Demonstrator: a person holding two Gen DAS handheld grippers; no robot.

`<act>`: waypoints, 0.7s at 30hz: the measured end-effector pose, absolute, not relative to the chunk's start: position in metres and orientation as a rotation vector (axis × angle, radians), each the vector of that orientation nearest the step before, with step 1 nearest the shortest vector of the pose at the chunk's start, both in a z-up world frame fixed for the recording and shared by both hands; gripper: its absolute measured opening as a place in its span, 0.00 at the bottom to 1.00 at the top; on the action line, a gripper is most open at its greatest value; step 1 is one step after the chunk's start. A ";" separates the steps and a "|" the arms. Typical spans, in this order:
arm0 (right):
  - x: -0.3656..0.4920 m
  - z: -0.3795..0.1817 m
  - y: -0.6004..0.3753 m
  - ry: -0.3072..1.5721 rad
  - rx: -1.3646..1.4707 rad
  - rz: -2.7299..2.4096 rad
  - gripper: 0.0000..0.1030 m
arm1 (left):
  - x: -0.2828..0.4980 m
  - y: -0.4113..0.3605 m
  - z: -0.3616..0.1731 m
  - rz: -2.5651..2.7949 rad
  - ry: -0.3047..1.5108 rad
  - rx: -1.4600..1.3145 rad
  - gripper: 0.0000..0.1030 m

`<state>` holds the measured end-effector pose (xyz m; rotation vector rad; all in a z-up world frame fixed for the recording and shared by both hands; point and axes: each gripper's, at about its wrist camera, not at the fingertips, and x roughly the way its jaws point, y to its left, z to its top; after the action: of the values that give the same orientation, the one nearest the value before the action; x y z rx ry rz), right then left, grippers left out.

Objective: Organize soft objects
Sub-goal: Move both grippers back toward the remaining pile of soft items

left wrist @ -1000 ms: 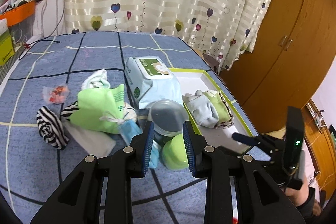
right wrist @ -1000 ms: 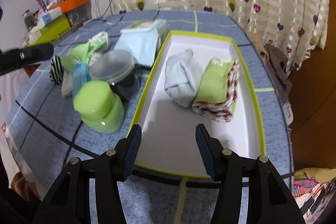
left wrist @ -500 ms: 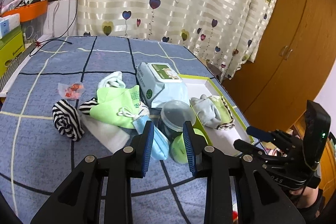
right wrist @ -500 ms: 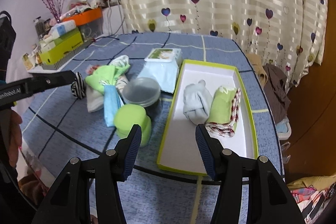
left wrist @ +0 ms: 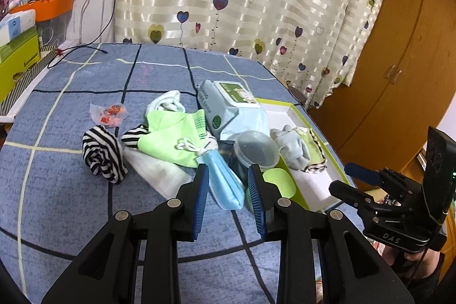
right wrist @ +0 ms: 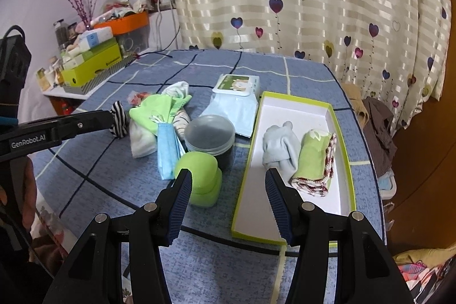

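Observation:
A green-rimmed white tray (right wrist: 339, 133) (left wrist: 296, 110) holds a pale blue sock bundle (right wrist: 280, 144) (left wrist: 293, 147) and a folded green cloth (right wrist: 313, 161). On the blue tablecloth left of it lie a striped sock (left wrist: 102, 155) (right wrist: 119, 118), a green pouch (left wrist: 171, 138) (right wrist: 154, 111), a white cloth (left wrist: 156, 167), a white sock (left wrist: 166, 103) and a blue face mask (left wrist: 225, 181) (right wrist: 168, 150). My left gripper (left wrist: 228, 198) is open and empty, above the near table edge before the mask. My right gripper (right wrist: 228, 198) is open and empty, near the tray's front end.
A wipes pack (left wrist: 233, 110) (right wrist: 236, 101), a lidded jar (right wrist: 211, 138) (left wrist: 256, 150) and a green container (right wrist: 199, 175) stand between the pile and the tray. A snack wrapper (left wrist: 108, 113) lies far left. Boxes (right wrist: 91, 61) at left, curtain behind, wardrobe (left wrist: 399, 76) at right.
Both grippers have pulled back and risen from the table, so more of it shows. Both stay open and empty. The objects have not moved.

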<state>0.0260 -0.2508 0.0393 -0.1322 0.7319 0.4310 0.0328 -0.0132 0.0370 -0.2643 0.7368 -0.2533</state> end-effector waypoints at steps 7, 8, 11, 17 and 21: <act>0.030 0.040 -0.245 0.732 -0.137 0.447 0.52 | 0.035 -0.001 0.031 -0.229 0.750 -0.286 0.29; 0.030 0.040 -0.243 0.732 -0.138 0.449 0.52 | 0.036 0.001 0.030 -0.228 0.752 -0.290 0.29; 0.031 0.042 -0.239 0.728 -0.142 0.460 0.52 | 0.037 0.005 0.027 -0.220 0.758 -0.297 0.29; 0.034 0.047 -0.223 0.716 -0.160 0.501 0.52 | 0.039 0.018 0.024 -0.195 0.759 -0.313 0.29; 0.037 0.045 -0.207 0.721 -0.180 0.530 0.52 | 0.040 0.028 0.020 -0.176 0.762 -0.324 0.29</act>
<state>0.0371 -0.2074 0.0451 -0.1800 0.7207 0.5298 0.0400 0.0276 0.0204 -0.3242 0.7615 -0.1761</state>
